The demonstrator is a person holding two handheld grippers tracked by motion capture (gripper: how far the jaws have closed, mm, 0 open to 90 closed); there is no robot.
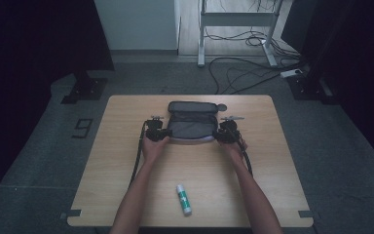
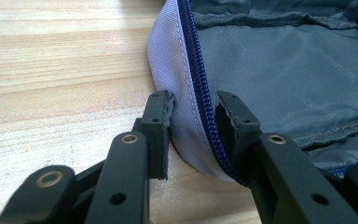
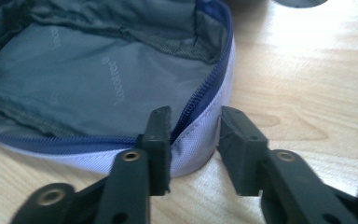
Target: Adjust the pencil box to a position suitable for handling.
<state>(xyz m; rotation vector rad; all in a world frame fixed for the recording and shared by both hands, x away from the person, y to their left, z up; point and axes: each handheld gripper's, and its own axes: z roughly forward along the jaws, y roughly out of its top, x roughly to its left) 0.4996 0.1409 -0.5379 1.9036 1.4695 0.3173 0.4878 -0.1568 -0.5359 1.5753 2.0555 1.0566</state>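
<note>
An open grey pouch (image 1: 191, 124) with a pale lilac outer wall and a blue zipper lies at the middle far side of the wooden table (image 1: 121, 165). My left gripper (image 1: 157, 132) is at its near left corner and my right gripper (image 1: 227, 132) at its near right corner. In the left gripper view the pouch (image 2: 270, 60) shows its grey lining, and my left gripper (image 2: 193, 107) stands open with one jaw outside the wall and one inside. In the right gripper view my right gripper (image 3: 196, 121) straddles the pouch (image 3: 88, 84) rim the same way, open.
A white glue stick (image 1: 183, 199) with a green label lies near the table's front edge, between the person's forearms. Beyond the table, cables and a desk frame (image 1: 236, 19) are on the floor. Dark stands flank the table at both sides.
</note>
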